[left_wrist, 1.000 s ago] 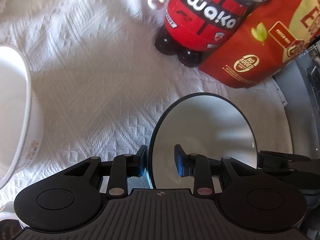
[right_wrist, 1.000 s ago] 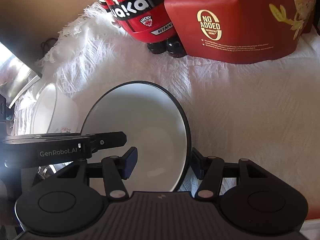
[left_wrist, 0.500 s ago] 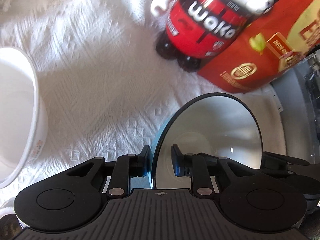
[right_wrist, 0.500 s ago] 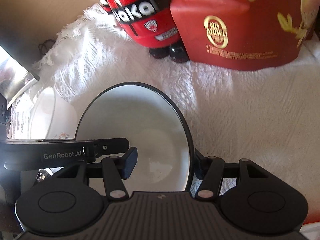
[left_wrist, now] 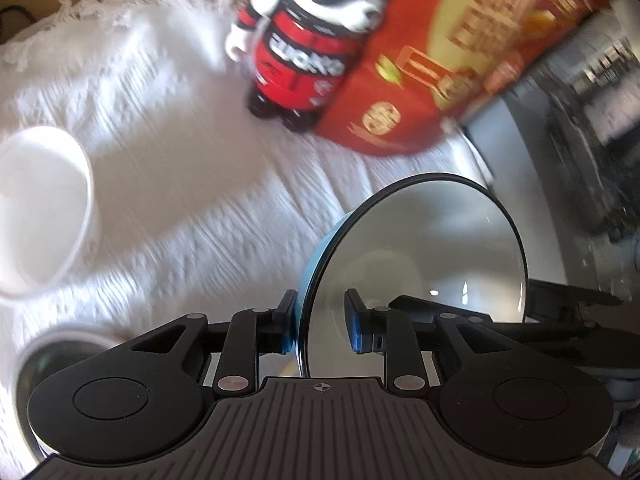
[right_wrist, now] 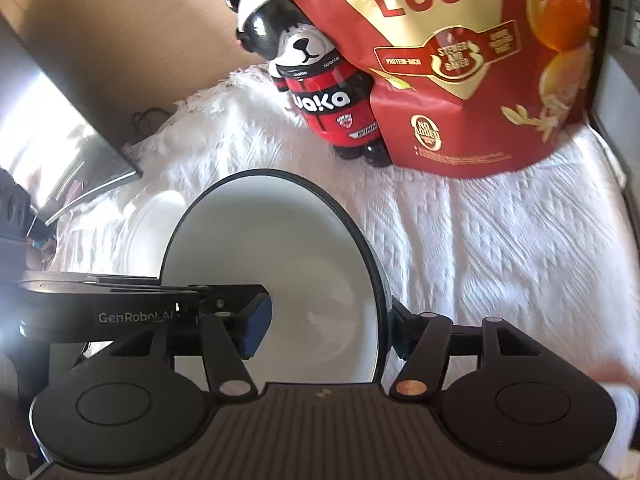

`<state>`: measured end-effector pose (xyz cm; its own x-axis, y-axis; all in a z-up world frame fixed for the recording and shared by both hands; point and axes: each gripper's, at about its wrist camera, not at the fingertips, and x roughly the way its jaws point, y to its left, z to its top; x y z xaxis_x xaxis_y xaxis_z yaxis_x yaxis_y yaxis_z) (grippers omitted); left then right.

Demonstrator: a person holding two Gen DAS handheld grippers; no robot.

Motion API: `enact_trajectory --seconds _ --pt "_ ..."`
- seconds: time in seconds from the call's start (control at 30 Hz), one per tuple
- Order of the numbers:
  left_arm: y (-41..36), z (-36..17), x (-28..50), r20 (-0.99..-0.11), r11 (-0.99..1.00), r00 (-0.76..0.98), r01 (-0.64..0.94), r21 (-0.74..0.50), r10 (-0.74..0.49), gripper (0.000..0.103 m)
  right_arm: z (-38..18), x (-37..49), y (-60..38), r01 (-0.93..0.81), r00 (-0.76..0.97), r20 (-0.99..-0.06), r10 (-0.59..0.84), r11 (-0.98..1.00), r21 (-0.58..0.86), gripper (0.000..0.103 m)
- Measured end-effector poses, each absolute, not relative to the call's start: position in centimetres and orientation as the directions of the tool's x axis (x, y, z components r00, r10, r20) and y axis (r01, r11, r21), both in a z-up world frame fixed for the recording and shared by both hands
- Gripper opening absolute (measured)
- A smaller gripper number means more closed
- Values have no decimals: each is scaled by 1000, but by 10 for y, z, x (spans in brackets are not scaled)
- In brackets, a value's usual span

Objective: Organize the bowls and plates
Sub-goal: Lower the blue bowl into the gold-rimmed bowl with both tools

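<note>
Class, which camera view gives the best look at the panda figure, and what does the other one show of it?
The right wrist view: the panda figure is sharp there, face and "waka" lettering readable, partly tucked behind the egg bag. The left wrist view shows the figure blurred, head cut off at the frame top.

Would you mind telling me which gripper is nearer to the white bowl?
Left. The left gripper has the white bowl just leftward; the right gripper sits beyond the plate.

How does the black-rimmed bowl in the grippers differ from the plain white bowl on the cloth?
The black-rimmed bowl has a dark rim and a light blue outside; the white bowl is white all over. The black-rimmed bowl is held tilted by the left gripper and right gripper, while the white bowl rests on the cloth, untouched. Both are round, white inside and look empty.
</note>
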<state>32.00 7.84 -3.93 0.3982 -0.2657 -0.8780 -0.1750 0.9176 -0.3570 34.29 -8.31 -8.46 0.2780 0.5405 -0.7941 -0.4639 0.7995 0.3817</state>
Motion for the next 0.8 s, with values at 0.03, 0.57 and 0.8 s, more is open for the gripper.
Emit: enact_trajectory --seconds 0.03,0.57,0.8 --pt "73 -40 314 -880 921 393 -163 -353 -268 27 -83 338 -88 -460 272 -797 540 800 385 63" --pt "49 -104 256 -921 922 253 -175 -344 -295 27 -152 276 -125 -342 135 -845 518 824 451 64" --pt "57 -103 249 -913 913 272 -190 -362 -305 25 -155 273 -110 -418 165 -848 504 814 403 66"
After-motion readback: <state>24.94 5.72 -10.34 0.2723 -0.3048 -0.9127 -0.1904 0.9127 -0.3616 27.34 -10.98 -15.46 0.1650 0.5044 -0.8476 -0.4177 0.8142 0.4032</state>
